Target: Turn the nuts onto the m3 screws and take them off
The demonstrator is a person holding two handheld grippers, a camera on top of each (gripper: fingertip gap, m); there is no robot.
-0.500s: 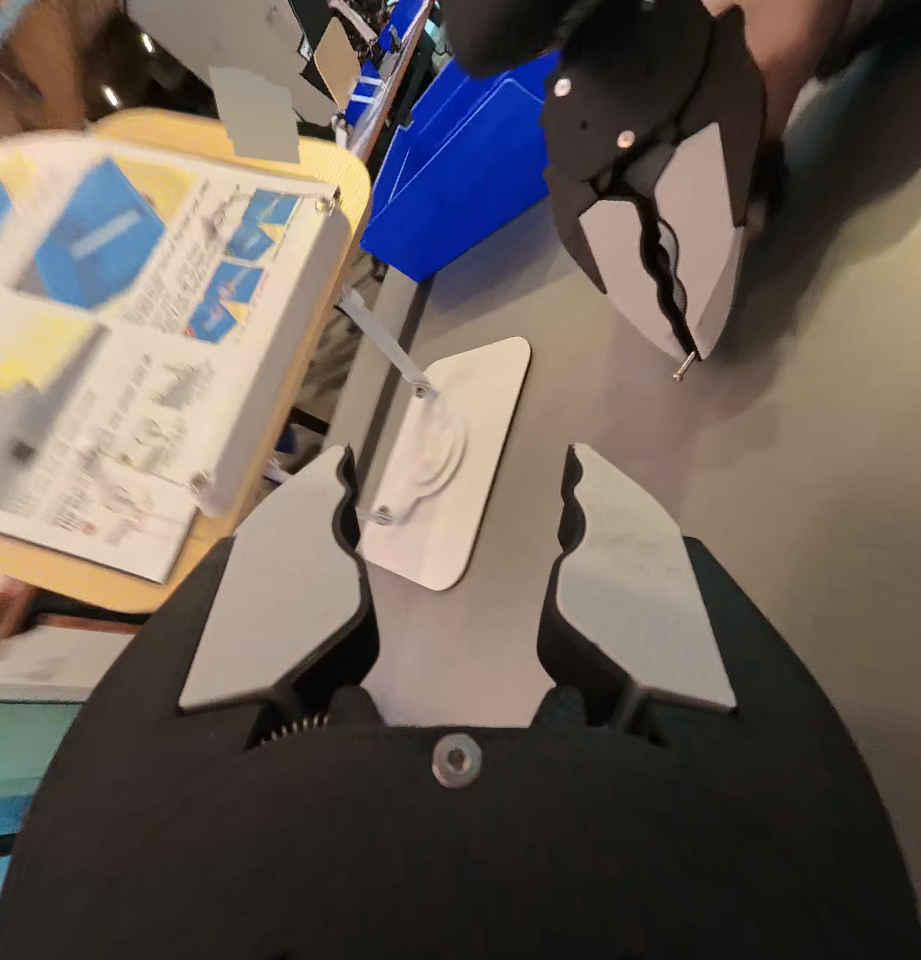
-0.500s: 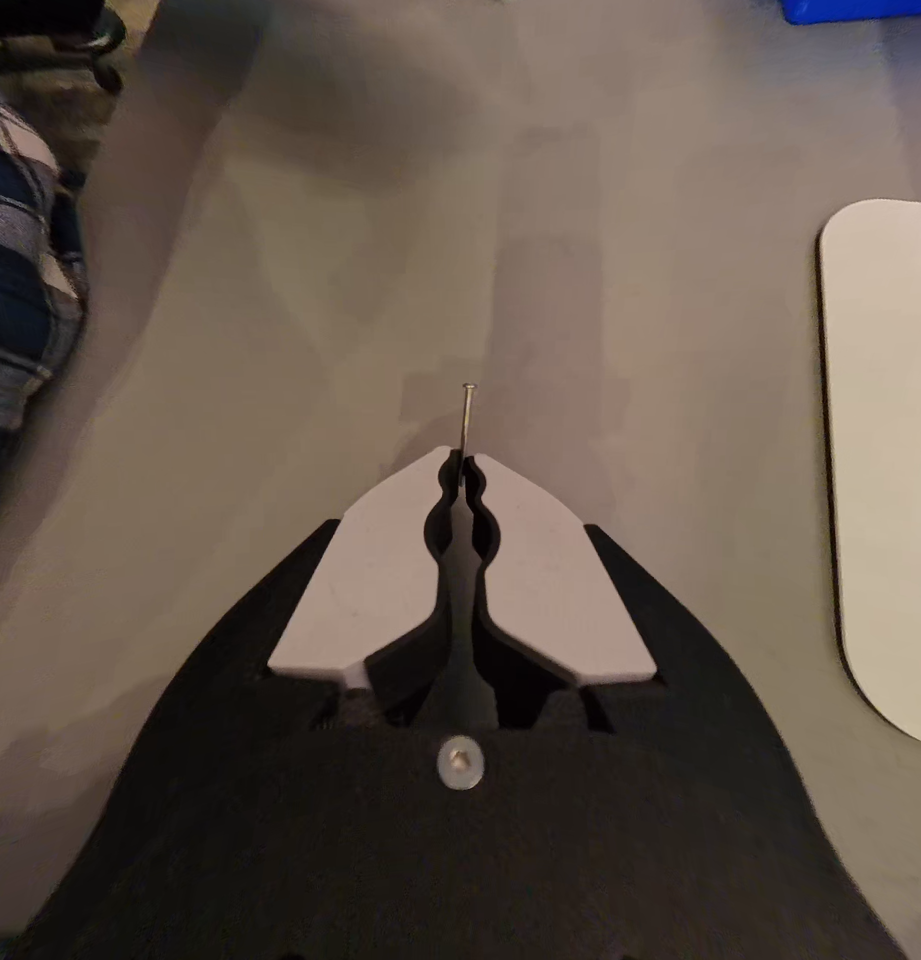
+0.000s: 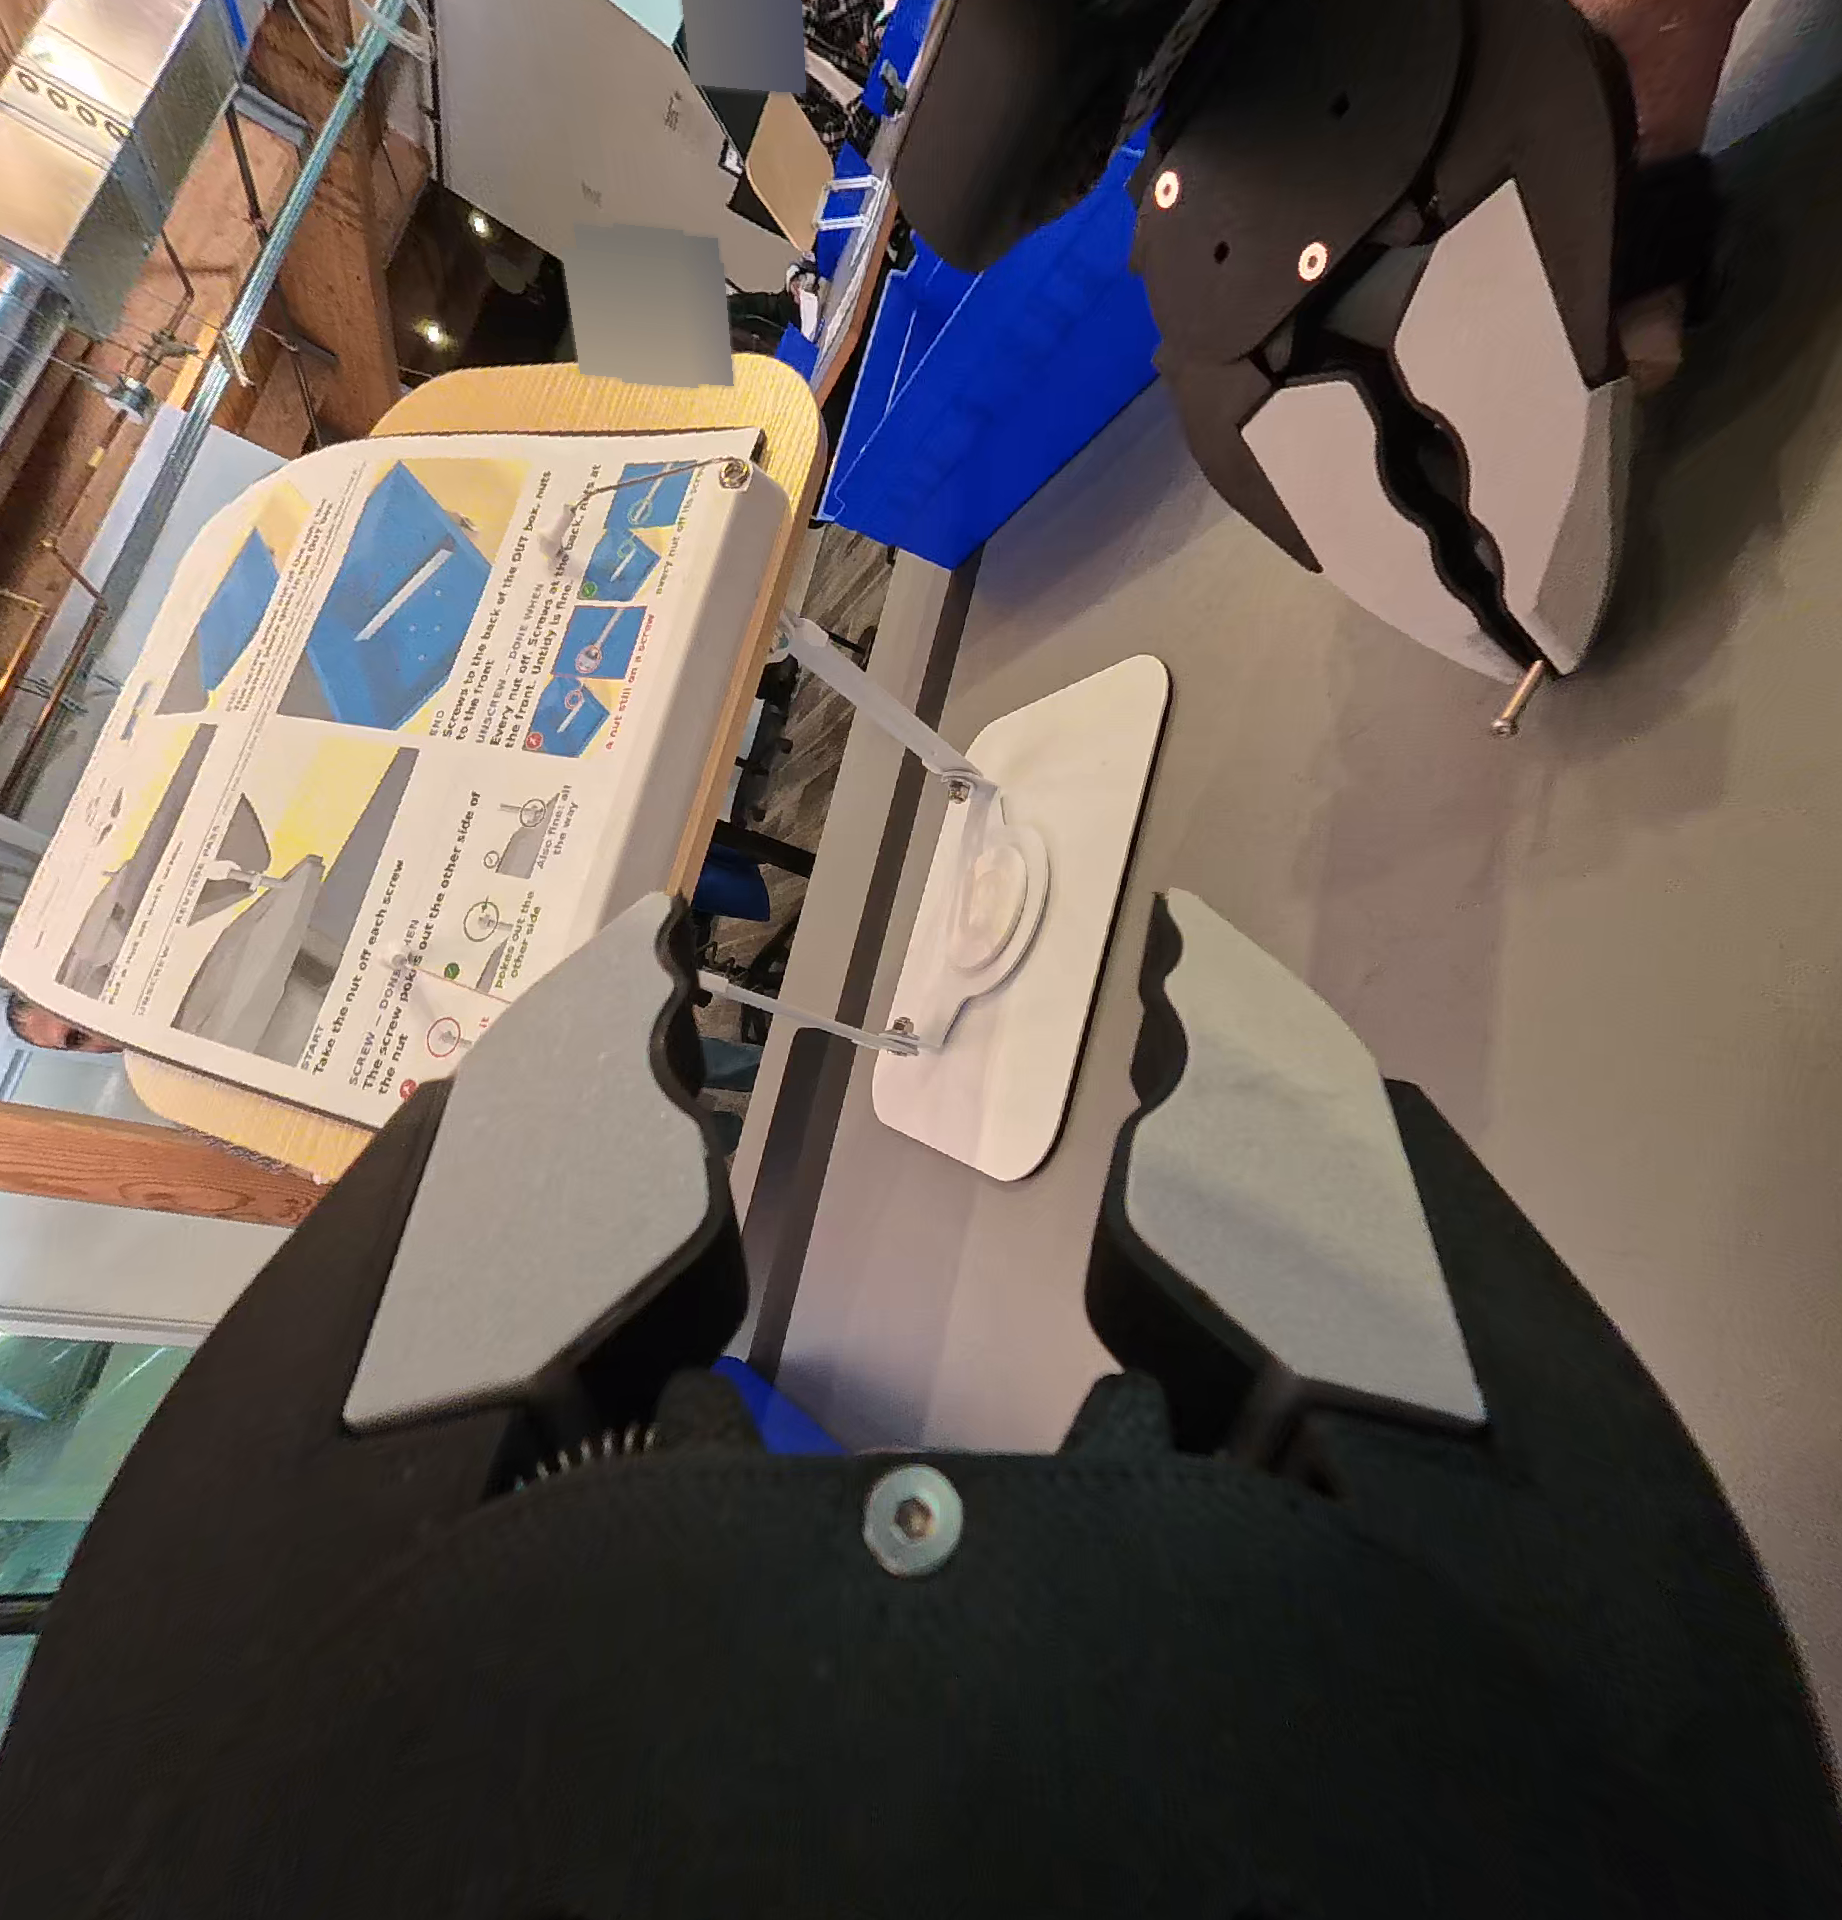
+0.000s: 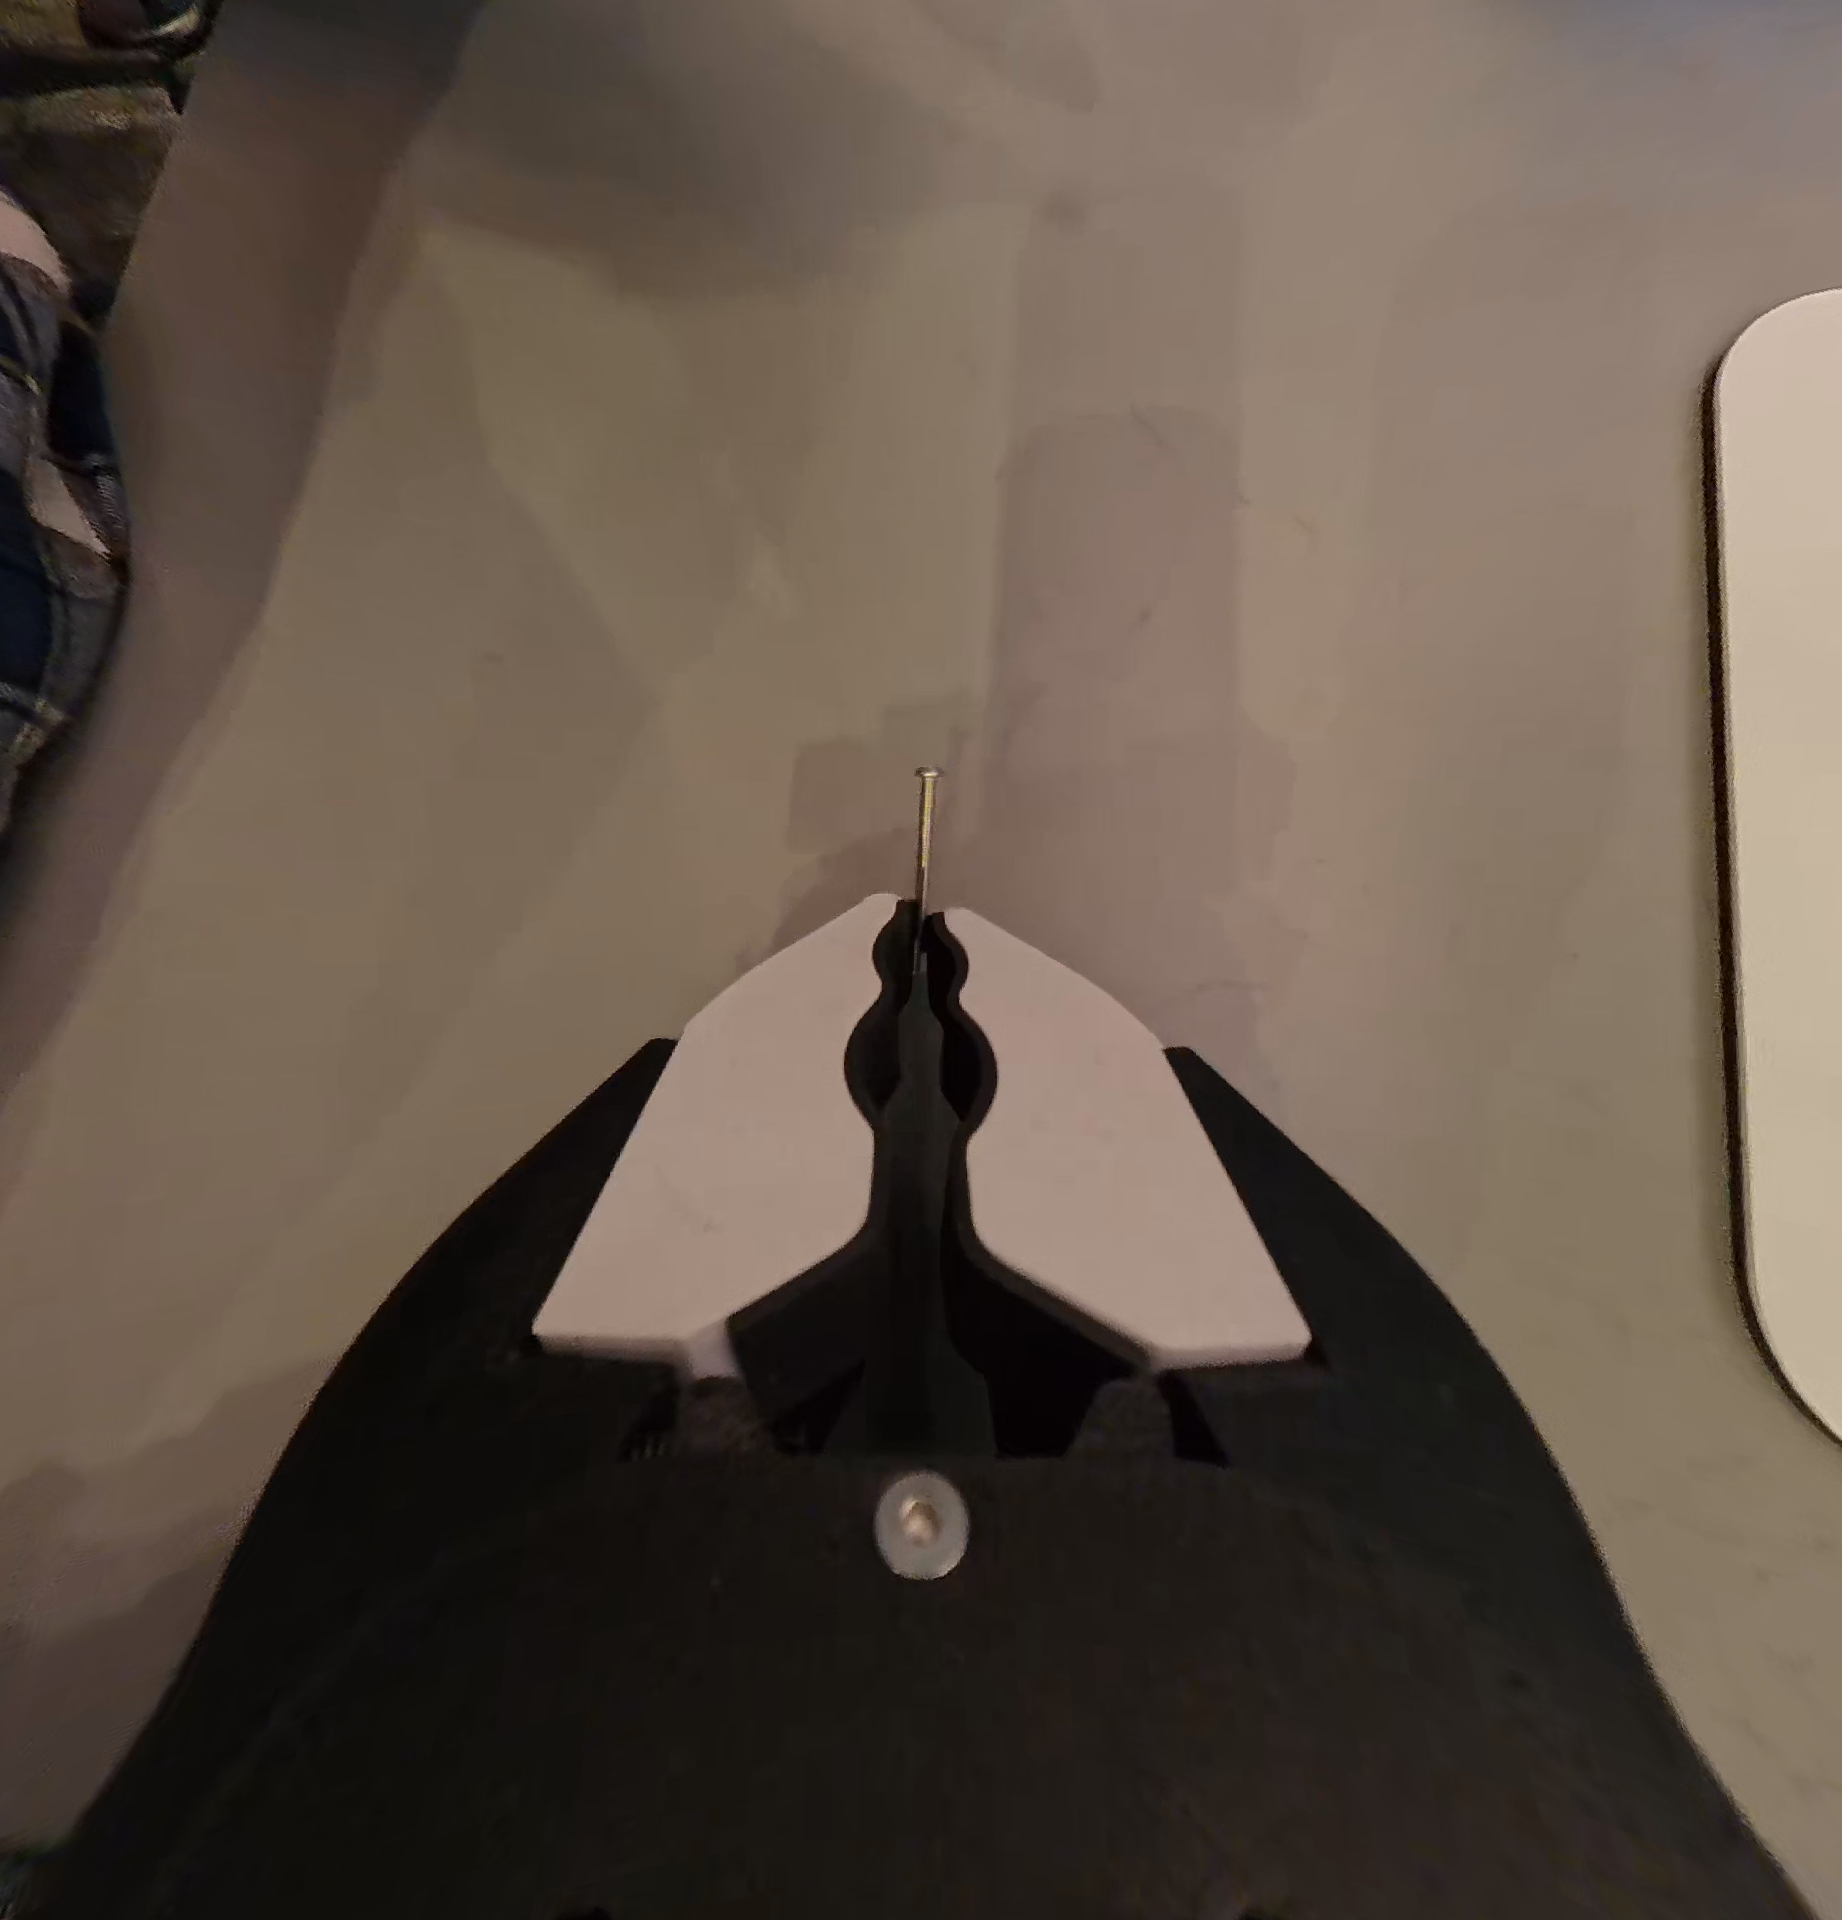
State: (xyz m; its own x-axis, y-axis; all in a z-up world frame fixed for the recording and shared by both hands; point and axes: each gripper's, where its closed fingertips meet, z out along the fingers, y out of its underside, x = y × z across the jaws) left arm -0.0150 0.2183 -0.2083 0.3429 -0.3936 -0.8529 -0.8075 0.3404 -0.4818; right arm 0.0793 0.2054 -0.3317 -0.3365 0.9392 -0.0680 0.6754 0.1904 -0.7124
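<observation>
Right claw [image 4: 925, 914] pinches a thin, seemingly metal screw [image 4: 927, 831]; left claw [image 3: 912, 935] spread.

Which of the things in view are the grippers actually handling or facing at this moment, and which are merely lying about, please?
In hand or faced:
- thin silver metal screw, pinched in the shut right gripper
- left gripper, open, empty

Lying about:
- white rounded flat plate with bracket
- blue plastic bins
- printed instruction sheet
- grey tabletop

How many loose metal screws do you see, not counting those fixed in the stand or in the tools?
1: a thin silver metal screw, pinched by its shank in the shut right tool, head pointing away, above the grey table. Others may be hidden.
</observation>
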